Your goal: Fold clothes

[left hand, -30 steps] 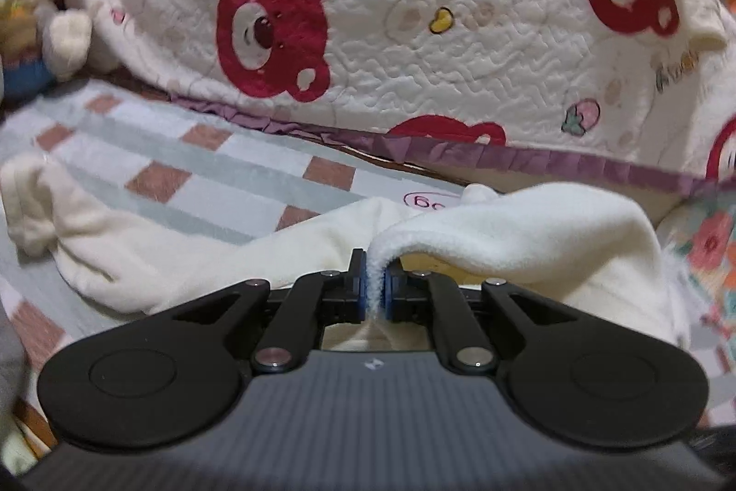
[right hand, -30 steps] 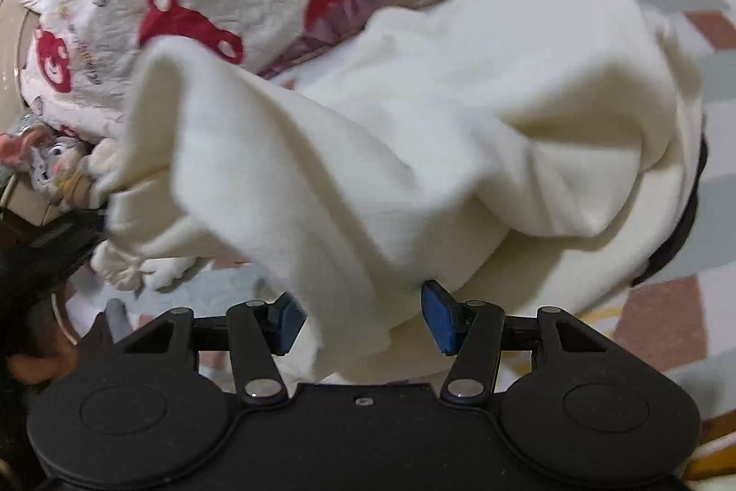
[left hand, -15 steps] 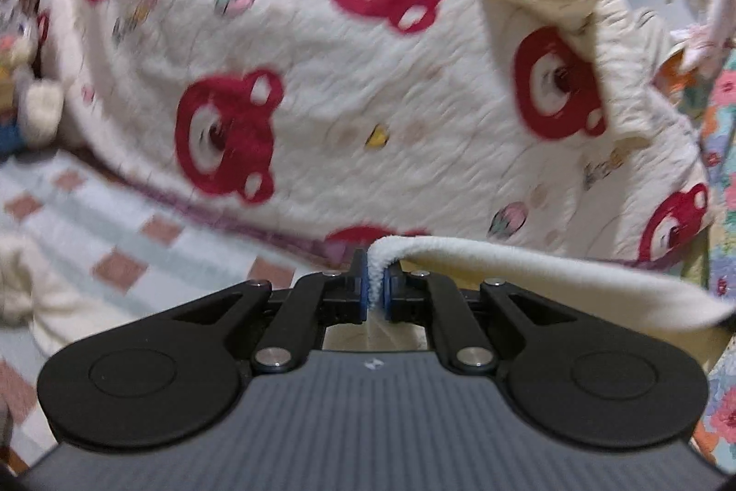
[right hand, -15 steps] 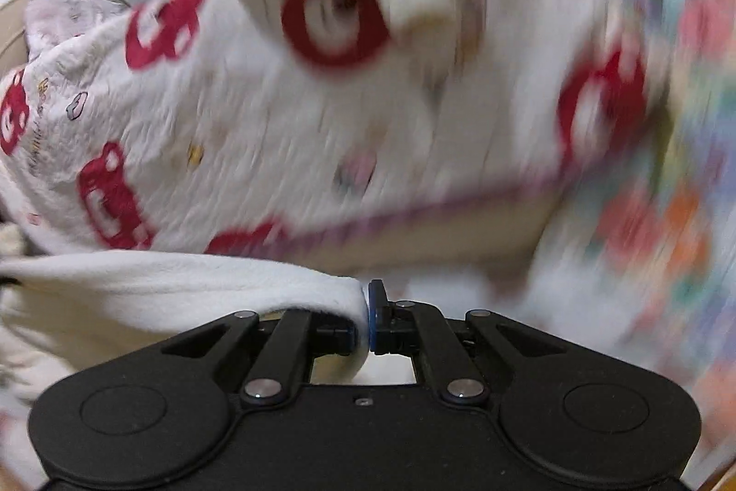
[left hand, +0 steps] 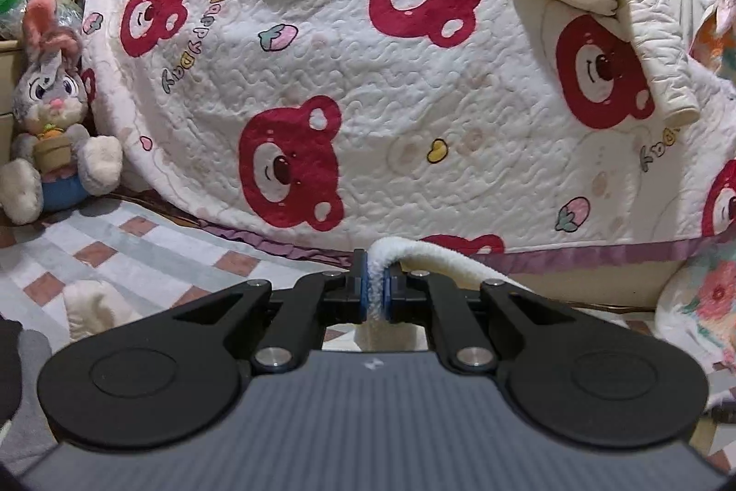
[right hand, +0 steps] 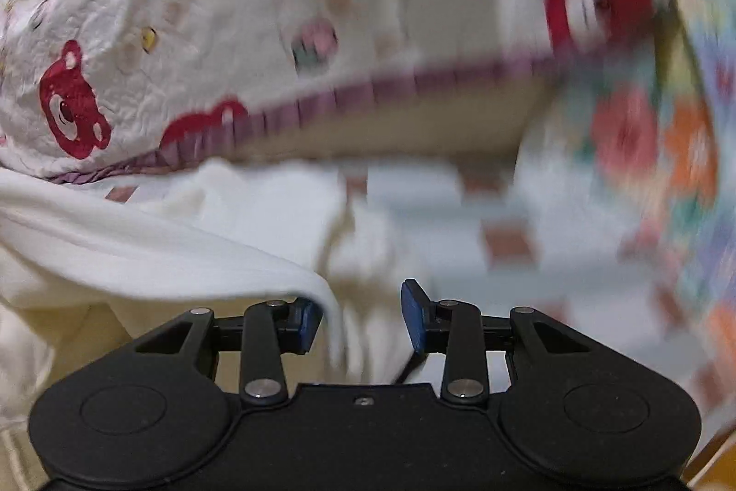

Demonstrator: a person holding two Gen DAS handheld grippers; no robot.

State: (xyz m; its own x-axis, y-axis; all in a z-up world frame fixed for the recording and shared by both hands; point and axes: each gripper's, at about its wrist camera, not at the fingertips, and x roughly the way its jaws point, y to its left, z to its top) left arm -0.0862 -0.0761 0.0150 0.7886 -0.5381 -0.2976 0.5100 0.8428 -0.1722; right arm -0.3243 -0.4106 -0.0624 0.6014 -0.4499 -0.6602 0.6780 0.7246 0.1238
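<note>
The cream garment (left hand: 441,261) is a thick, fleecy thing, its rolled edge nubbly like terry, and the left tongs (left hand: 376,293) have it pinched tight between the blue pads, lifted above the checked bed cover (left hand: 115,247). From there the edge sweeps off rightward as a soft rope. Behind it slumps a quilted blanket (left hand: 368,113) stitched in wavy lines and printed with red bears, a plush rabbit (left hand: 50,113) propped at its left. The left tongs point slightly down. The right tongs (right hand: 361,318) tilt steeply down, jaws opening, the garment's smooth fold (right hand: 161,256) slipping off the left pad, nothing clamped. That view is blurred.
</note>
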